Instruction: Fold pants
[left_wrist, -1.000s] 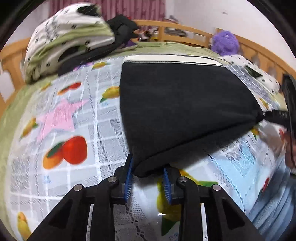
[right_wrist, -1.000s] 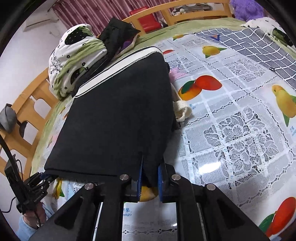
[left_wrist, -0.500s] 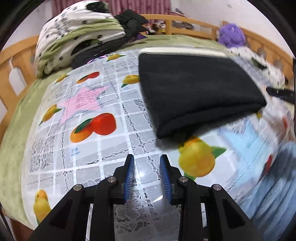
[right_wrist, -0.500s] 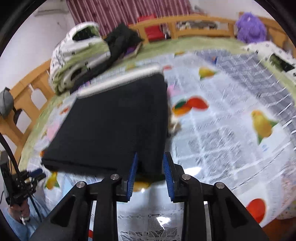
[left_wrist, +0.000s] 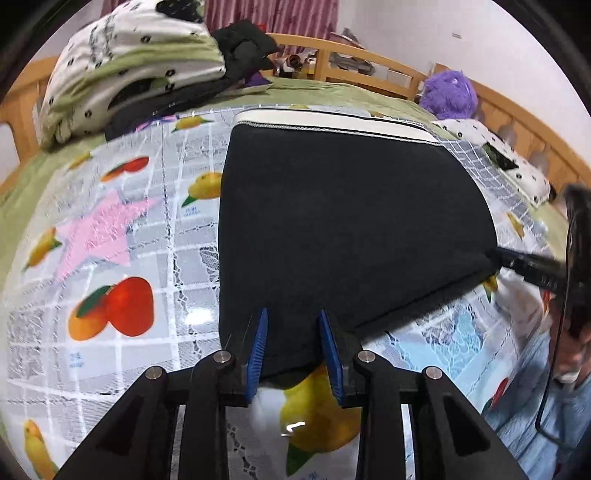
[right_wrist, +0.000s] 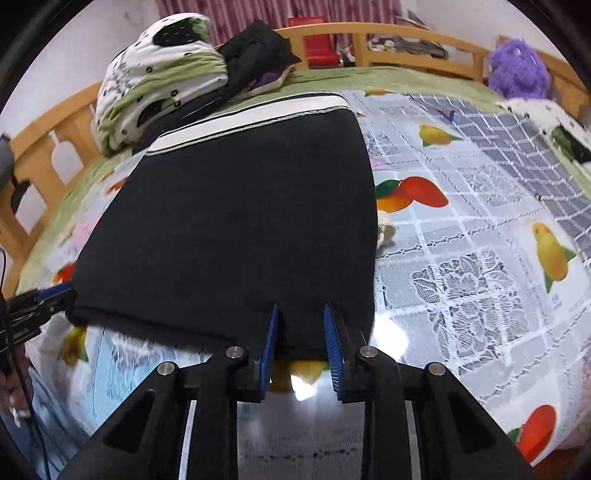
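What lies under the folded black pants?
The folded black pants rest on a glossy fruit-print lace tablecloth. A cream drawstring peeks out beside them; anything beneath them is hidden.

Black pants (left_wrist: 347, 221) folded flat, white waistband far.

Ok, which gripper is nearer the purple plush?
Right. The right gripper, its jaws just closing a little around the near right corner of the pants, is on the same side as the plush. The left gripper straddles the near left corner, farther away.

Folded pants (left_wrist: 343, 229) lie on the bed's tablecloth (left_wrist: 122, 258), bedding pile (left_wrist: 129, 66) seemingly behind them.
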